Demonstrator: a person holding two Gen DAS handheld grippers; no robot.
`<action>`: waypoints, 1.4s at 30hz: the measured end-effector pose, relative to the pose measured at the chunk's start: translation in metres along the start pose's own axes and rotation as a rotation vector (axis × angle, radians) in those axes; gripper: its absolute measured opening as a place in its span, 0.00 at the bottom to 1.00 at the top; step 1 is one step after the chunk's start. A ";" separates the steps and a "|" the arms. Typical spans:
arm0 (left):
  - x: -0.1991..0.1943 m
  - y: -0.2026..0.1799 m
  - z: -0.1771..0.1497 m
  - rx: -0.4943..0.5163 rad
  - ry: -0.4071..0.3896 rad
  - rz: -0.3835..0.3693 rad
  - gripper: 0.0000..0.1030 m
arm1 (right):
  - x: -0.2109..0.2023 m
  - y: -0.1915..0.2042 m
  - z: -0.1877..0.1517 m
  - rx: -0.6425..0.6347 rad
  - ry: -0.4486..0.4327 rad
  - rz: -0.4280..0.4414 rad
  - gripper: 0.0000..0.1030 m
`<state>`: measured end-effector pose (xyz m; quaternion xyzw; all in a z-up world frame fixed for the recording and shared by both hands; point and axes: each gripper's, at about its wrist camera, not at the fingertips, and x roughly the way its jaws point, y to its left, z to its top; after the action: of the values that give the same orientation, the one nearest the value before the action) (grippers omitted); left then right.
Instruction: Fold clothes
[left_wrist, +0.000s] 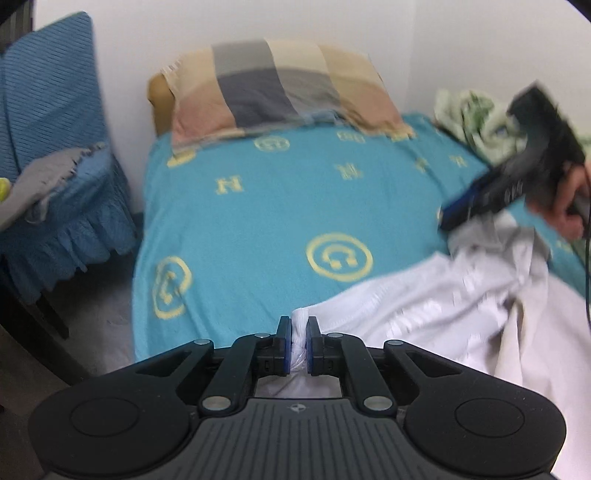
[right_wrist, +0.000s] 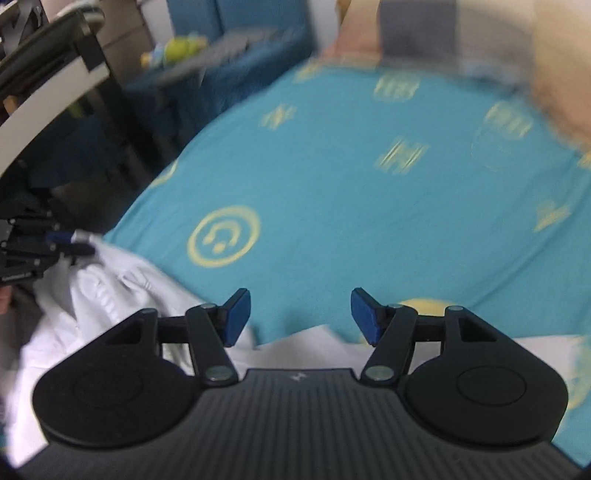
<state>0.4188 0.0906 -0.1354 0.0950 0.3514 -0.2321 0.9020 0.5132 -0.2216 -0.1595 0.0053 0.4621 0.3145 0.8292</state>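
Shirt (left_wrist: 424, 302) lies crumpled on the near right of the bed (left_wrist: 258, 206); left gripper (left_wrist: 298, 345) pinches its hem, right gripper (right_wrist: 299, 314) hovers spread and empty. Best to grab the opposite edge, then pull taut before laying flat.

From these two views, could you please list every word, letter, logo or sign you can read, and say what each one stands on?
"H": a yellow block letter repeated across the teal bedsheet, clearest at.
Yellow circled headphone emblems on the same sheet: pictures, no words.
A small round mark on the left gripper body at: too small to read.
A small mark on the right gripper body at: blurred, unreadable.
No numbers anywhere.
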 end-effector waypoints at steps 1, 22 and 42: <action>-0.003 0.002 0.004 -0.006 -0.013 -0.001 0.08 | 0.006 0.003 0.002 -0.019 0.022 0.047 0.59; 0.006 -0.016 0.129 -0.060 -0.319 0.232 0.07 | -0.060 0.029 0.055 -0.021 -0.381 -0.283 0.07; 0.180 -0.011 0.139 -0.150 0.019 0.331 0.40 | 0.038 -0.052 0.049 0.131 -0.378 -0.344 0.19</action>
<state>0.6112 -0.0284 -0.1554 0.0861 0.3557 -0.0527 0.9291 0.5923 -0.2299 -0.1756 0.0389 0.3125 0.1320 0.9399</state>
